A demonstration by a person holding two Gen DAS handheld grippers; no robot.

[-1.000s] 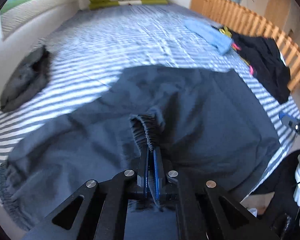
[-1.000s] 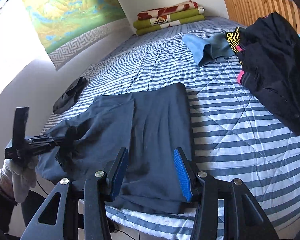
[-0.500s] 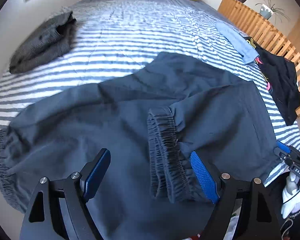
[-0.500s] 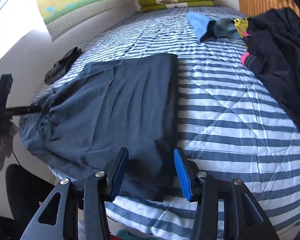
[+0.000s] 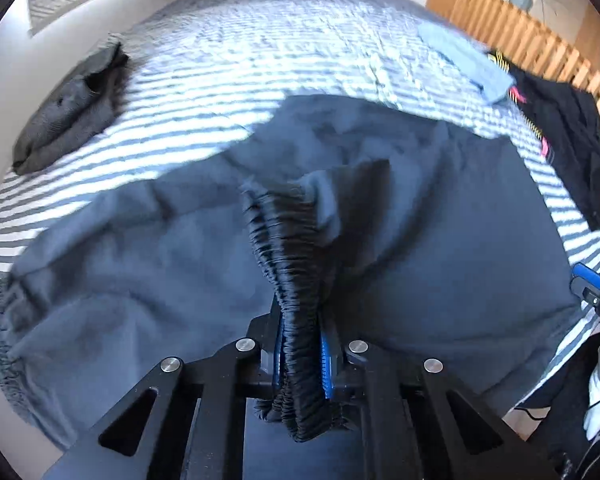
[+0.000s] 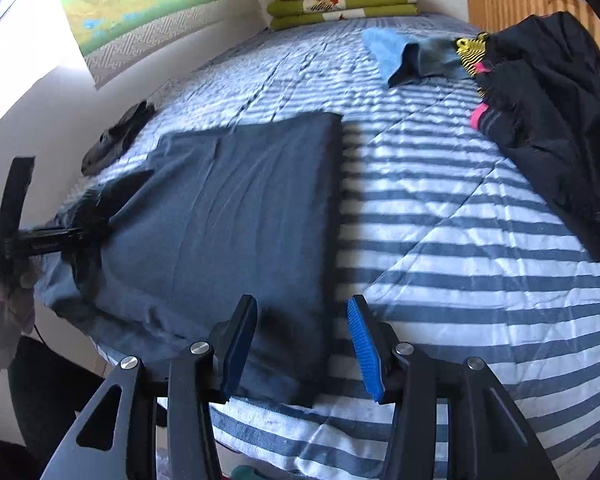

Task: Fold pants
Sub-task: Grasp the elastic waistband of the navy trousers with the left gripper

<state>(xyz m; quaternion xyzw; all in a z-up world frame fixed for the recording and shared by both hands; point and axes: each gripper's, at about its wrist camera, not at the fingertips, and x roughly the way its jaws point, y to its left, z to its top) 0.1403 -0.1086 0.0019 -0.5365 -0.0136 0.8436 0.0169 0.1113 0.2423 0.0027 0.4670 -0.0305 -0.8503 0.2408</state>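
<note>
Pants (image 6: 236,216) flat on bed (image 6: 440,240), part-folded. Left tool (image 5: 300,356) clamped on cuff (image 5: 288,248) — right tool (image 6: 300,344) apart over near corner. Next, likely: right clamps corner, both carry fold across.

Striped bed (image 6: 440,240) under pants (image 6: 228,216), clothes (image 6: 548,92)

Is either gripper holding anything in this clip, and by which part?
The left gripper is shut on the dark blue pants, clamping the gathered elastic cuff. The right gripper holds nothing; its jaws stand open over the pants' near corner.
</note>
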